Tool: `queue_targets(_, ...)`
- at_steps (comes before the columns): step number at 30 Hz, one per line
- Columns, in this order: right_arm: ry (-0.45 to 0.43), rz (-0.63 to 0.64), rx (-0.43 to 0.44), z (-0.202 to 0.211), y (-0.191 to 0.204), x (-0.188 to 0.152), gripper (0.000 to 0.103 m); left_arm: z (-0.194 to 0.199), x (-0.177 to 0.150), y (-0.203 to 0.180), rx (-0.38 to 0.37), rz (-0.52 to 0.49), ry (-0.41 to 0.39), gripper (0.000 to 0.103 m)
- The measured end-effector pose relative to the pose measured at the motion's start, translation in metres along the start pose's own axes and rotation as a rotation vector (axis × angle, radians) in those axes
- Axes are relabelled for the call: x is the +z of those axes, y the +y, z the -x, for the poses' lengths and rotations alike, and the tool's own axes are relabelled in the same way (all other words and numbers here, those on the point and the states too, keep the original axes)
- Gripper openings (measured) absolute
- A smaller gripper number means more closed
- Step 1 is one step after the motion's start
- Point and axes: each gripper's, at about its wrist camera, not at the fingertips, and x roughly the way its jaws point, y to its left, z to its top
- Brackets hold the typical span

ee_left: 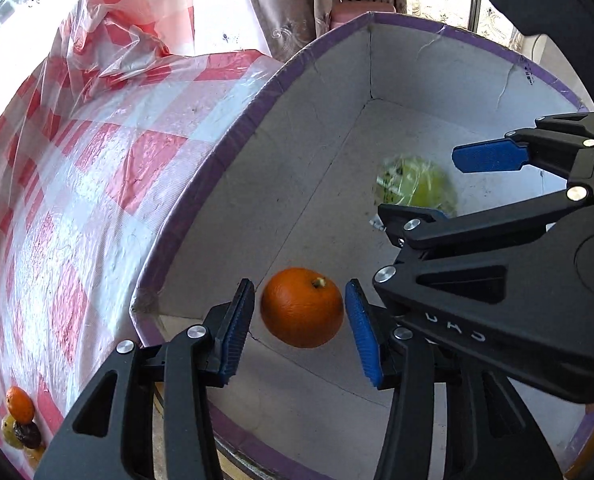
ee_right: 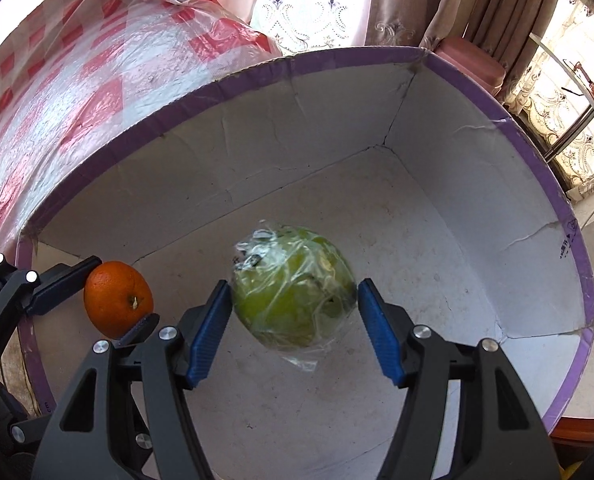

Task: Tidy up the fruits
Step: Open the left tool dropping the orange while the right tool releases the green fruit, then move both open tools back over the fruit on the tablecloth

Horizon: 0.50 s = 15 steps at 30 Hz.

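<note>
An orange (ee_left: 302, 306) hangs between the blue pads of my left gripper (ee_left: 299, 292), with a thin gap on each side, over the floor of a white cardboard box with a purple rim (ee_left: 217, 152). The jaws stand open. A green fruit in clear plastic wrap (ee_right: 295, 286), slightly blurred, sits between the pads of my right gripper (ee_right: 295, 284), also open and not pressing on it, above the same box (ee_right: 137, 120). The right wrist view shows the left gripper (ee_right: 109, 304) around the orange (ee_right: 117, 298) at the lower left.
A red-and-white checked cloth under clear plastic (ee_left: 97, 180) covers the table beside the box. A small orange (ee_left: 19, 404) and a dark fruit (ee_left: 27, 434) lie on it at the lower left. Curtains (ee_right: 417, 4) hang behind the box.
</note>
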Motion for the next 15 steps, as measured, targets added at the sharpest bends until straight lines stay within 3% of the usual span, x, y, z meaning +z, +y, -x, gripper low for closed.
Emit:
queue_targets(1,-0.009,0.0,0.001,0.002,0.0,0.0,0.079,0.001,-0.001,0.001,-0.005,0.003,-0.007,0.053)
queue_targets(2,-0.016,0.0,0.003,0.003,0.001,0.002,0.081,0.002,-0.001,0.001,-0.006,0.005,-0.013,0.06)
queue_targets(7,-0.036,-0.007,0.008,0.007,0.0,0.003,0.082,0.006,-0.002,0.002,-0.013,0.006,-0.038,0.065)
queue_targets(10,-0.082,-0.056,0.02,0.016,-0.009,0.005,0.082,0.019,-0.003,0.004,0.015,0.025,-0.098,0.088)
queue_targets(15,-0.189,-0.102,-0.016,0.039,-0.019,0.005,0.093,0.043,-0.006,0.018,0.034,0.098,-0.194,0.088)
